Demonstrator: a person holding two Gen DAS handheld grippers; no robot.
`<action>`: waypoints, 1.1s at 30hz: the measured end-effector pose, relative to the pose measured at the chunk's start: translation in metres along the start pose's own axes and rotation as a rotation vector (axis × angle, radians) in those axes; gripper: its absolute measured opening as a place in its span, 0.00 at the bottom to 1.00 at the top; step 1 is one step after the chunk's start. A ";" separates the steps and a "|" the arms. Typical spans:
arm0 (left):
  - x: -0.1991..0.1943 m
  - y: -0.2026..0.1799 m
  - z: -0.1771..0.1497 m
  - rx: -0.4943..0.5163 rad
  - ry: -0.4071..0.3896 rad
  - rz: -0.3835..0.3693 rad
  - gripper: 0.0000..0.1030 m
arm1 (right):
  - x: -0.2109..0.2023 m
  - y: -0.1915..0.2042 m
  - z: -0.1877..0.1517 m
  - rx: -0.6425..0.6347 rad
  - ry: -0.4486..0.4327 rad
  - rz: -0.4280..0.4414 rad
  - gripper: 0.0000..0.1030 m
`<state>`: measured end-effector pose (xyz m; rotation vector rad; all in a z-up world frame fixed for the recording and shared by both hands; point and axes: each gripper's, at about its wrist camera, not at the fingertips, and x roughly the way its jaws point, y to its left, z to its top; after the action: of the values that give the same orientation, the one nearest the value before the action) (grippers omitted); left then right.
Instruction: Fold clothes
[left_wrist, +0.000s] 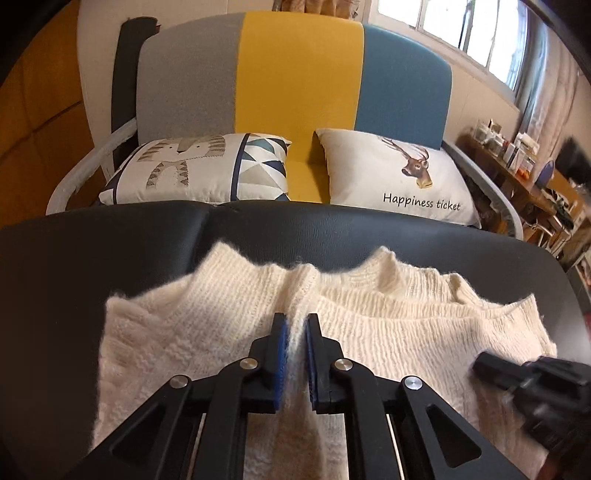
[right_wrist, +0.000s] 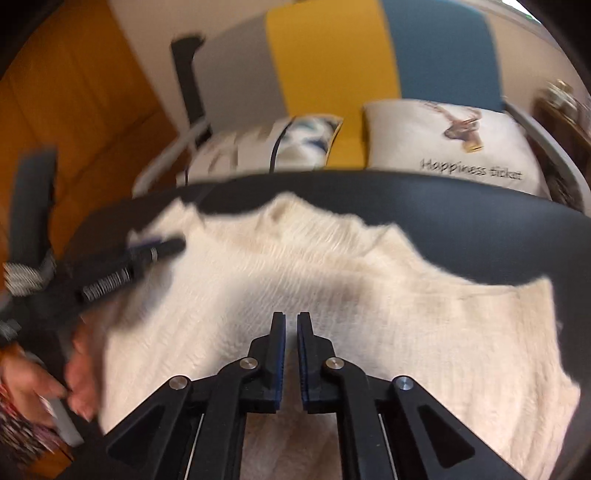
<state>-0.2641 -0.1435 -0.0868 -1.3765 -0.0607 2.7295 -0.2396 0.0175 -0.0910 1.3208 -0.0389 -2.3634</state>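
Left tongs (left_wrist: 295, 325) clamped on a raised ridge of the cream knit sweater (left_wrist: 229, 332), the fabric pinched up between the blue pads (left_wrist: 282, 339). Right tongs (right_wrist: 291, 323) nearly together, a narrow gap between the pads and nothing visible in it; hovering above or resting on the sweater's middle, cannot tell which through the blur. In the left wrist view, right tongs seen low at the right edge over the sweater's right part; in the right wrist view, left tongs seen at the left, tip on the sweater's left portion, with a hand (right_wrist: 48, 380) gripping the handle below.

Sweater spread across the dark table (left_wrist: 74, 266), rumpled, its far edge wavy and short of the table's far edge, its near part running out of view beneath the tongs. Right side of the sweater showing a layered fold near the table's right edge.

Beyond the far edge of the table, a sofa (left_wrist: 295, 74) with a grey, yellow and blue back. Two cushions on its seat: a patterned cushion (left_wrist: 199, 170) on the left and a deer cushion (left_wrist: 399, 177) reading "Happiness ticket" on the right. Cluttered shelf (left_wrist: 517, 162) off to the far right.
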 end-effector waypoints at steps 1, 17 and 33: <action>0.008 -0.002 0.001 0.022 0.024 0.020 0.12 | 0.007 -0.001 0.003 -0.011 0.007 -0.030 0.05; -0.034 0.021 -0.019 0.107 -0.025 0.077 0.19 | -0.046 -0.048 -0.033 0.202 -0.100 -0.049 0.19; -0.017 0.055 -0.056 0.153 -0.014 0.307 0.34 | -0.059 -0.109 -0.077 0.275 -0.113 -0.177 0.17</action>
<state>-0.2120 -0.1994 -0.1109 -1.4281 0.3816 2.9095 -0.1887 0.1526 -0.1101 1.3591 -0.3025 -2.6564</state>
